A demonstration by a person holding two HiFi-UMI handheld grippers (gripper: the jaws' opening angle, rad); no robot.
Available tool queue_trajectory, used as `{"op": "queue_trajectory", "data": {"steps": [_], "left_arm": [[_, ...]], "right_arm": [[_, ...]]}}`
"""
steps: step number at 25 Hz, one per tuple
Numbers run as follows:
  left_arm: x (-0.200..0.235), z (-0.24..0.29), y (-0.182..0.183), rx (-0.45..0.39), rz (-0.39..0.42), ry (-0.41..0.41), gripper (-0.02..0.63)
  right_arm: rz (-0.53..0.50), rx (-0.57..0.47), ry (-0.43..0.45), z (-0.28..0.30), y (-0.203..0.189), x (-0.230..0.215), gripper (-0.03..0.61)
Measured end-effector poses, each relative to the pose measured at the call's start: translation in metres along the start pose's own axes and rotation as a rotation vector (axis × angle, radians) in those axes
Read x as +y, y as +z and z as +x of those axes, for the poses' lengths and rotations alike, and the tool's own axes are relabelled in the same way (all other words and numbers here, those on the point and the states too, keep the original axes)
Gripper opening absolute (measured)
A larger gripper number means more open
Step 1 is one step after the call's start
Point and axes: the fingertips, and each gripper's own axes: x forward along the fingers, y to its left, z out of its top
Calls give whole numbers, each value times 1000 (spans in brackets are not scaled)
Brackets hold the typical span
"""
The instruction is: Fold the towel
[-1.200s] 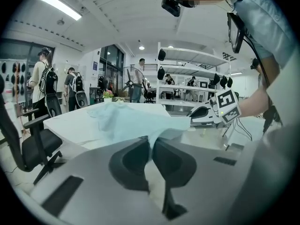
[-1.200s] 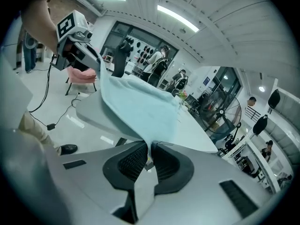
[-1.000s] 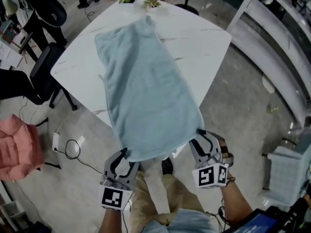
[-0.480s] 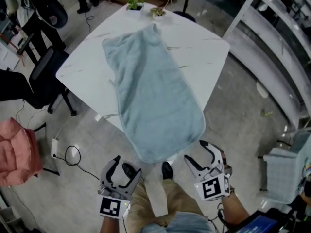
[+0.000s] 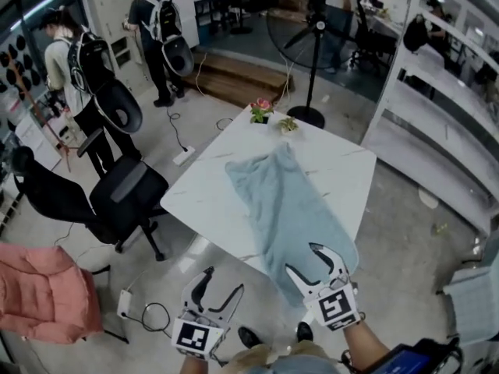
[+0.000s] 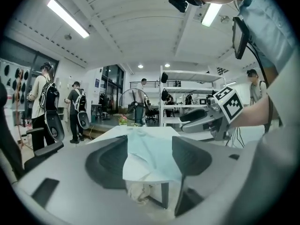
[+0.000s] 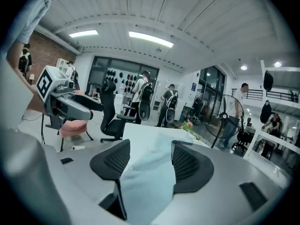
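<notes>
Pale blue terry towel, flat lengthwise on the white marbled tabletop, near end overhanging; my left claw and right claw just opened, spread and empty; I judge: pinch both near corners evenly, carry level to far edge.

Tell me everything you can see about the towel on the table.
The towel is pale blue, soft terry-looking cloth, one long strip spread out and slightly rumpled, lying diagonally on the white table. Its far end bunches narrower, and its near end droops over the table's near edge. Nothing rests on it.
</notes>
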Motion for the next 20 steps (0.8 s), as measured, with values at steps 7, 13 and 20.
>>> {"op": "queue_trajectory", "data": {"steps": [7, 13, 20], "left_arm": [[73, -6, 49, -93, 44, 13, 296], [110, 18, 47, -67, 44, -23, 285], [166, 111, 18, 6, -7, -121, 285]], "right_arm": [[-13, -96, -3, 54, 71, 36, 281], [11, -88, 1, 93, 81, 39, 279], [74, -54, -33, 176, 56, 5, 276]]}}
